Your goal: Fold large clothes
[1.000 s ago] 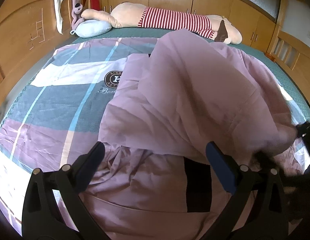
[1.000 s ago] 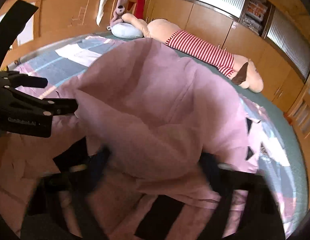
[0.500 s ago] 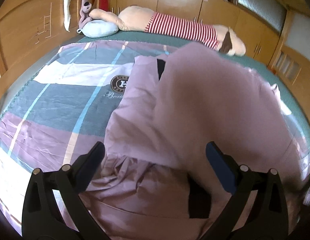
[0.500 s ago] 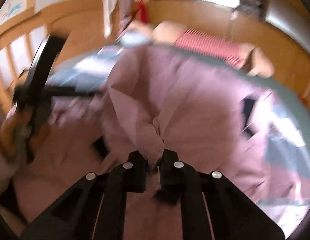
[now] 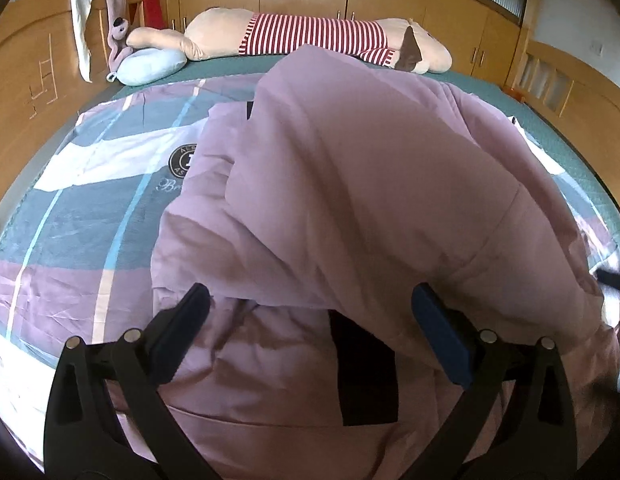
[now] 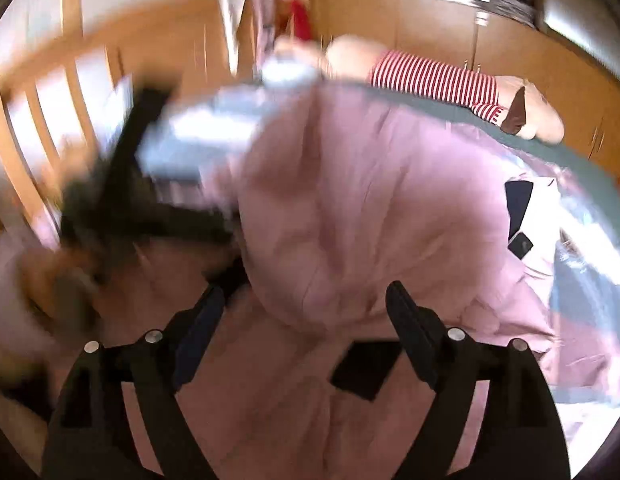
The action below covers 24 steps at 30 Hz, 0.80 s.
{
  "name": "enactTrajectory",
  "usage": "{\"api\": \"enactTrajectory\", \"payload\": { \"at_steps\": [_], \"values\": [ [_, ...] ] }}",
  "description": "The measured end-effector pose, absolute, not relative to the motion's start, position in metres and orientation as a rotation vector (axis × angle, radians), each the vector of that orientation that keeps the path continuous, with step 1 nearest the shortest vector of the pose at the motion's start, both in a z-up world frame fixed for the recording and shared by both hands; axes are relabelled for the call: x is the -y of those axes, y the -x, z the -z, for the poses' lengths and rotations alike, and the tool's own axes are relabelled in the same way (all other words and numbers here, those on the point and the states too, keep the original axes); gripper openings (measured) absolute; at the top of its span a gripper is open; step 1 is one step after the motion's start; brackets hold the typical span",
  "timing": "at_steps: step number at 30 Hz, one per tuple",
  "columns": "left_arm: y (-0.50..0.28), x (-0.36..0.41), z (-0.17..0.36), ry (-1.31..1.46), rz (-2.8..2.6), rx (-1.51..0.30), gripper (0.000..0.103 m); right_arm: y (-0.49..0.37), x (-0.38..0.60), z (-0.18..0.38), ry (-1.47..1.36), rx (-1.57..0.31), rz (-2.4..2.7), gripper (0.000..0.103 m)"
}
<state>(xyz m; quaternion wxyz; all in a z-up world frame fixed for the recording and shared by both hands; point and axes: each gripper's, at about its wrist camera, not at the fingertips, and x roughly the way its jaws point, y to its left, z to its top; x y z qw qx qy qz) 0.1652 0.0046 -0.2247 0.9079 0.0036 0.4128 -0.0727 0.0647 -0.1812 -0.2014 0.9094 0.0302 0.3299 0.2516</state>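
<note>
Pink cloth of the large garment [image 5: 350, 184] is shown heaped on the bed [image 5: 69, 216] at 12 o'clock of both wide-open, empty grippers [image 5: 310, 320] [image 6: 305, 312], so the unpinned fold may be expected to slump.

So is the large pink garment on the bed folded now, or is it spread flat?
Partly folded: one side of the large pink garment lies doubled over its lower layer in a puffy, uneven hump, not flat.

Our right gripper [image 6: 305, 316] over the pink garment [image 6: 362, 208]

We see its jaws spread wide, the garment's bulging fold between them; beyond the garment lies a striped plush toy [image 6: 434, 78]; left of it, a blurred black gripper [image 6: 121, 200].
</note>
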Motion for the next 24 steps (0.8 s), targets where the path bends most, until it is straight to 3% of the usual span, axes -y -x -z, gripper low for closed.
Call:
{"api": "enactTrajectory", "payload": {
  "at_steps": [1, 5, 7, 12, 18, 22, 24],
  "values": [
    [-0.165, -0.004, 0.225, -0.012, 0.143, -0.85, 0.101, -0.068, 0.193, 0.198, -0.161, -0.658, -0.51, 0.081],
    [-0.166, -0.008, 0.227, -0.002, 0.125, -0.853, 0.101, -0.09, 0.192, 0.221, -0.19, -0.765, -0.442, 0.031],
    [-0.164, -0.012, 0.226, 0.008, 0.106, -0.84, 0.101, -0.098, 0.181, 0.246, -0.147, -0.858, -0.424, 0.029],
    [-0.156, -0.027, 0.208, 0.128, 0.154, -0.741, 0.101, -0.107, 0.165, 0.292, -0.104, -0.971, -0.35, 0.029],
    [-0.167, 0.005, 0.234, 0.005, 0.199, -0.82, 0.101, -0.1, 0.159, 0.287, -0.057, -0.942, -0.342, 0.033],
    [-0.181, 0.01, 0.27, 0.009, 0.186, -0.952, 0.098, -0.092, 0.167, 0.27, -0.016, -0.875, -0.286, 0.078],
    [-0.188, 0.001, 0.274, 0.092, 0.208, -0.997, 0.098, -0.08, 0.178, 0.253, -0.045, -0.749, -0.217, 0.082]
  ]
}}
